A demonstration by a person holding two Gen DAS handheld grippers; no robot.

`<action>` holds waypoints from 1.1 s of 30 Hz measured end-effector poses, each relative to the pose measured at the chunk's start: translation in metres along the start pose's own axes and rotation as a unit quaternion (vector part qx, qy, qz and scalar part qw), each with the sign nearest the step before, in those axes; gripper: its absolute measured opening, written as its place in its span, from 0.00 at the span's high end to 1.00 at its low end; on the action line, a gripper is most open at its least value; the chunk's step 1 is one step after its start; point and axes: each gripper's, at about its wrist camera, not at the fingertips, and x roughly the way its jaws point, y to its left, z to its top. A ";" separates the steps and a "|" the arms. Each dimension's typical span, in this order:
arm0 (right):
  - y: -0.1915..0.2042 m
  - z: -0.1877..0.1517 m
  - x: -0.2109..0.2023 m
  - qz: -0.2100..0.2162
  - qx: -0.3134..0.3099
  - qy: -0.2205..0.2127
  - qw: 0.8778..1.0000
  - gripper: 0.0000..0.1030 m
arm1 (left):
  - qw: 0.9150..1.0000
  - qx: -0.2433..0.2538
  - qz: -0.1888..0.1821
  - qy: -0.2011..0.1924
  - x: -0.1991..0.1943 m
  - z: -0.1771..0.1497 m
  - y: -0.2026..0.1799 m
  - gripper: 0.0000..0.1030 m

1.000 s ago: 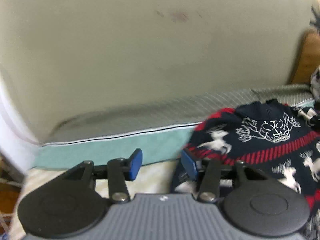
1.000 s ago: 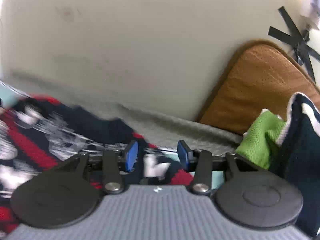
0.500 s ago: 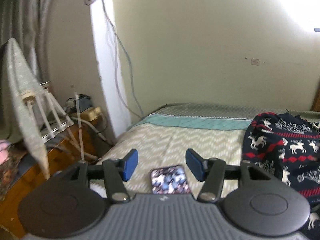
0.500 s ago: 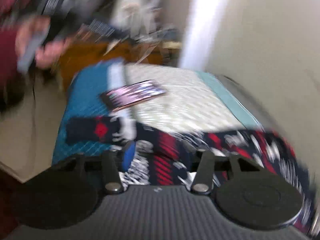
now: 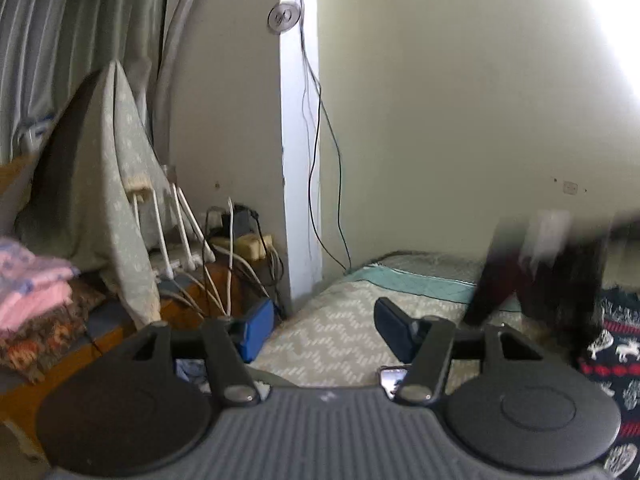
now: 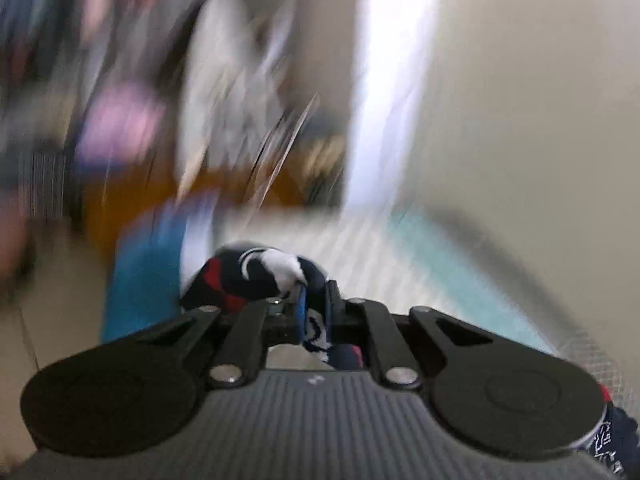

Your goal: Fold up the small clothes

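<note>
Half the sweater [image 6: 256, 276] bunches past the right tool [image 6: 314, 304], surroundings blurred

My right gripper [image 6: 313, 300] is pinching a fold of the navy patterned sweater [image 6: 256, 276]; the background is blurring.

No legible text, label, brand or number in either wrist view, small pale mark on each gripper's ribbed grey housing too tiny to read, surroundings blurred
</note>
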 end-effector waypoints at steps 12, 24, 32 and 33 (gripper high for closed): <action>-0.175 -0.147 -0.159 -0.310 0.322 -0.096 0.889 0.85 | 0.975 0.087 -0.199 0.050 0.102 0.012 -0.161 0.43; -0.163 -0.227 -0.233 -0.403 0.318 -0.048 0.857 0.61 | 0.905 0.067 -0.337 0.251 0.256 -0.022 -0.332 0.78; -0.223 -0.193 -0.203 -0.392 0.241 0.007 0.888 0.61 | 0.925 0.041 -0.325 0.193 0.249 -0.018 -0.319 0.84; -0.230 -0.188 -0.189 -0.380 0.231 0.032 0.895 0.61 | 0.926 0.036 -0.324 0.190 0.248 -0.017 -0.316 0.84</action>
